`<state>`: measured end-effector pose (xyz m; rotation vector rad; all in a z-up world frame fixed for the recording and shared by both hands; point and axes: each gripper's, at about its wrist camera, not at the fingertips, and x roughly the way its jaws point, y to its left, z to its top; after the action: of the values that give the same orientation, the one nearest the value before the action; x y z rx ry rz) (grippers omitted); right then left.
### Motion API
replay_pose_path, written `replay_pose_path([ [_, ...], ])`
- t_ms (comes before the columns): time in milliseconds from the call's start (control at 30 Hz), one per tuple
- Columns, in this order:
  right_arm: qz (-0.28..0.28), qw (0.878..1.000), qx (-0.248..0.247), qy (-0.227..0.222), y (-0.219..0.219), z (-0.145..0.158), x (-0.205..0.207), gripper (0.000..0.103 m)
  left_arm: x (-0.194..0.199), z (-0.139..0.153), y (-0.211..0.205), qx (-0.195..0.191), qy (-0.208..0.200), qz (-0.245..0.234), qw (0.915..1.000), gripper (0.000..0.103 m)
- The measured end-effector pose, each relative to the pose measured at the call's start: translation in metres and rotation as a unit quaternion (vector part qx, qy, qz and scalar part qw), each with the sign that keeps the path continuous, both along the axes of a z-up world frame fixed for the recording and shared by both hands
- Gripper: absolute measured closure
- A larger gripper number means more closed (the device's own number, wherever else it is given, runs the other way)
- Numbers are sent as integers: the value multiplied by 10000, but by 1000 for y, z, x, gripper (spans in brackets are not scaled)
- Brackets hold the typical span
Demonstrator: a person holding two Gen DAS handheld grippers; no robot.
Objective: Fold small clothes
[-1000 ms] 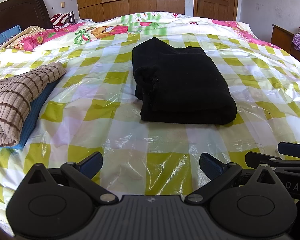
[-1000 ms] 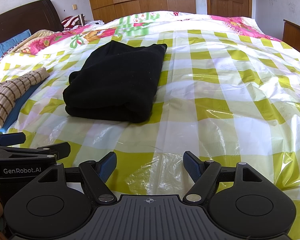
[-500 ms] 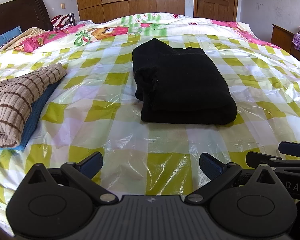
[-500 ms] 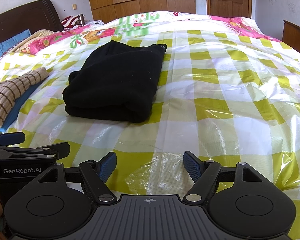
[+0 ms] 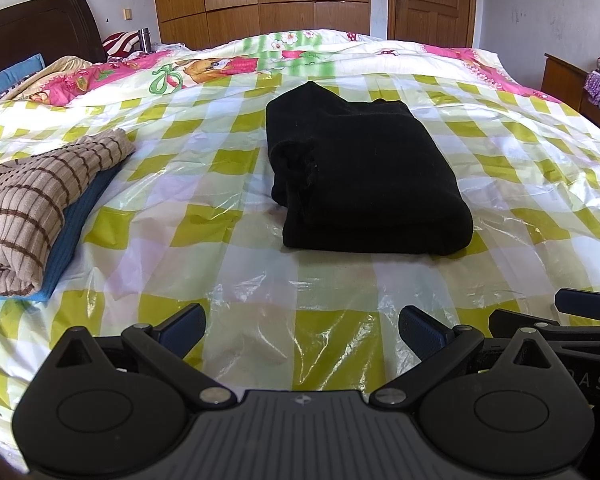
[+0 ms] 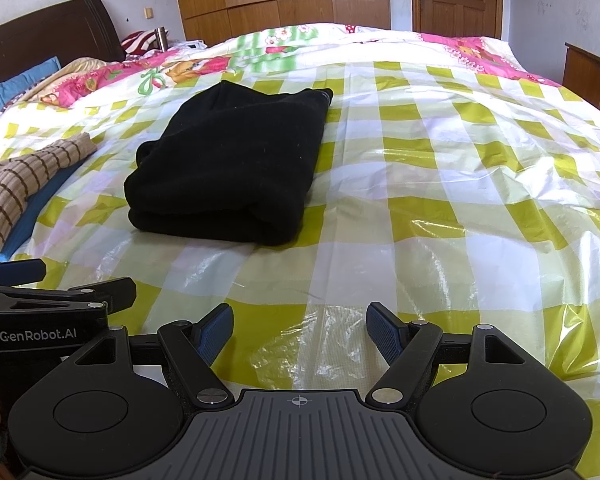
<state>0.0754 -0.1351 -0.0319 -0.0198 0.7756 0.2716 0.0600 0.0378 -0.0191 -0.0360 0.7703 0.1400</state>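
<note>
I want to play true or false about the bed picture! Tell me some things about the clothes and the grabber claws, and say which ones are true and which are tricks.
1. The black garment lies folded on the checked plastic sheet. True.
2. The left gripper is squeezing the black garment. False: its jaws are open and empty, hovering short of the garment.
3. The striped beige garment rests on top of a blue garment. True.
4. The right gripper is holding a sock. False: it is open with nothing between its jaws.
5. The black garment is stacked on the striped beige one. False: they lie apart, with bare sheet between them.
</note>
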Motion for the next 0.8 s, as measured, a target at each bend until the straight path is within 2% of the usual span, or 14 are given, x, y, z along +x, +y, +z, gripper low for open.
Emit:
replay_pose_path([
  [800,-37,10000,-48,-2,0,-1,0,28,1,-3,-1,0,30,-18,10000,0],
])
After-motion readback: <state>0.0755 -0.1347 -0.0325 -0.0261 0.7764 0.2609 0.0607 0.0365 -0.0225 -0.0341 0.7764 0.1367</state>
